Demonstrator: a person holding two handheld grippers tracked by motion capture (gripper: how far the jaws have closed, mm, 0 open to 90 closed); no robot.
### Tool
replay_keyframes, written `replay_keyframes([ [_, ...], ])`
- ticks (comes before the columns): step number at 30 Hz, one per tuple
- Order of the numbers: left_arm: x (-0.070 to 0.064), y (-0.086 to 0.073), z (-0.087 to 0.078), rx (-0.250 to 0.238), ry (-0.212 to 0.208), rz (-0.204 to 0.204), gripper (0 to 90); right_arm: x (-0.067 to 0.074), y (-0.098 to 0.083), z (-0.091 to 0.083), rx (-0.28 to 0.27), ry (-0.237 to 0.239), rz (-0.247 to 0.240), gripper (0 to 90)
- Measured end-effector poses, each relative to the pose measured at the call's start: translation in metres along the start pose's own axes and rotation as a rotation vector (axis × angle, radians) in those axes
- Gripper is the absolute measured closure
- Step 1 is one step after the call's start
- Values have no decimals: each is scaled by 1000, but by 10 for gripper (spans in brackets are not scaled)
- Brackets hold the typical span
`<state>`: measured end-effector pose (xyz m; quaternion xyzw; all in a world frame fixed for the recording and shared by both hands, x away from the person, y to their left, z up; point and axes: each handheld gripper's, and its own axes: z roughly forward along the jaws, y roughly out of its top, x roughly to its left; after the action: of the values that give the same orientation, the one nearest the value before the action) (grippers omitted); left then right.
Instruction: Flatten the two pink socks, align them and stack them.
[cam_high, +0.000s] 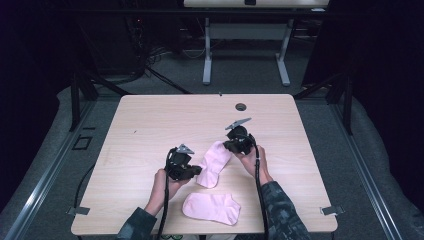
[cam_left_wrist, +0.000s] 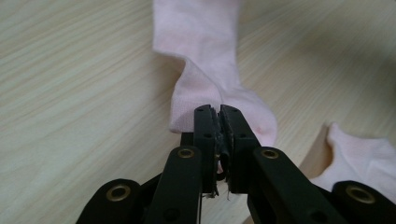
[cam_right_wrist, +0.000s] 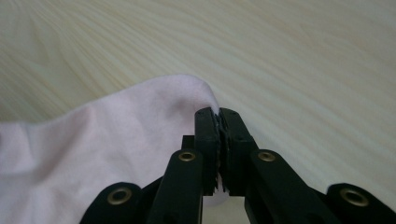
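Pale wood tabletop (cam_high: 150, 125), person at the near edge, forearms entering from the bottom of the high view.

Left: left hand (cam_high: 161, 184) holds the left claw (cam_high: 196, 171), cable trailing back toward the near edge. In the left gripper view its jaws are pressed together on the edge of a pink sock (cam_left_wrist: 205, 70); fabric is nipped between the pads and the sock runs away from the tips across the wood, with a twist partway along.

Centre: that same pink sock (cam_high: 214, 164) lies stretched on a slant between the two claws, near end at the left claw, far end at the right claw. Nearer the person, a second pink sock (cam_high: 212, 208) lies flat by the tabletop's near edge, apart from both claws; its corner also shows at the lower right of the left gripper view (cam_left_wrist: 364, 154).

Right: right hand (cam_high: 252, 161) holds the right claw (cam_high: 227, 145), grey plate on top. In the right gripper view the jaws are closed on a fold of the pink sock (cam_right_wrist: 107, 149), its edge raised at the tips.

Far edge: a small round hole (cam_high: 241, 106) in the tabletop.
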<state>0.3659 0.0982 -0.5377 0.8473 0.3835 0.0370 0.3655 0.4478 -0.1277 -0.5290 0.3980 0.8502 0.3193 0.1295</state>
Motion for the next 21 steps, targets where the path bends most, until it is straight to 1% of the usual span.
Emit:
replay_keyframes([
  [1, -2, 1, 2, 0, -10, -2, 855, 2, 6, 1, -8, 5, -10, 866],
  [2, -6, 2, 6, -1, -23, -10, 855, 8, 18, 5, -8, 13, -36, 865],
  [3, -6, 2, 6, -1, -23, -10, 855, 8, 18, 5, -8, 13, -36, 865],
  [4, -8, 2, 9, 3, -30, -12, 855, 11, 23, 8, -9, 19, -58, 865],
  [5, -10, 2, 12, 8, -36, -15, 854, 18, 33, 13, 1, 32, -98, 863],
  [6, -12, 2, 19, 15, -60, -31, 852, 22, 36, 18, 7, 29, -123, 862],
  [7, -12, 2, 19, 15, -60, -31, 841, 22, 36, 18, 7, 29, -123, 862],
  [8, -12, 2, 22, 22, -67, -35, 800, 29, 39, 31, 43, 55, -148, 852],
  [9, -12, 2, 23, 32, -76, -41, 800, 29, 39, 31, 43, 55, -148, 852],
  [10, -13, 2, 24, 45, -80, -44, 744, 31, 39, 38, 65, 56, -155, 829],
  [11, -12, 1, 22, 56, -85, -42, 671, 32, 36, 43, 75, 64, -147, 764],
  [12, -12, 1, 19, 64, -81, -46, 597, 32, 35, 45, 96, 74, -137, 687],
  [13, -11, 0, 13, 59, -82, -52, 541, 31, 32, 45, 95, 77, -124, 645],
  [14, -9, 0, 7, 53, -81, -55, 492, 31, 29, 40, 75, 75, -111, 610],
  [15, -6, 1, 0, 37, -70, -56, 464, 30, 27, 34, 51, 75, -104, 569],
  [17, 2, 5, -13, 0, -25, -57, 413, 27, 20, 17, 30, 88, -72, 518],
  [18, 6, 7, -15, -6, 2, -53, 400, 26, 15, 6, 5, 80, -52, 515],
  [19, 10, 10, -17, -11, 45, -39, 393, 26, 11, 0, 1, 75, -50, 503],
  [20, 15, 14, -17, -19, 57, -40, 376, 28, 6, -7, -7, 70, -43, 504],
  [21, 21, 18, -17, -25, 69, -36, 378, 29, 1, -13, -3, 71, -30, 504],
])
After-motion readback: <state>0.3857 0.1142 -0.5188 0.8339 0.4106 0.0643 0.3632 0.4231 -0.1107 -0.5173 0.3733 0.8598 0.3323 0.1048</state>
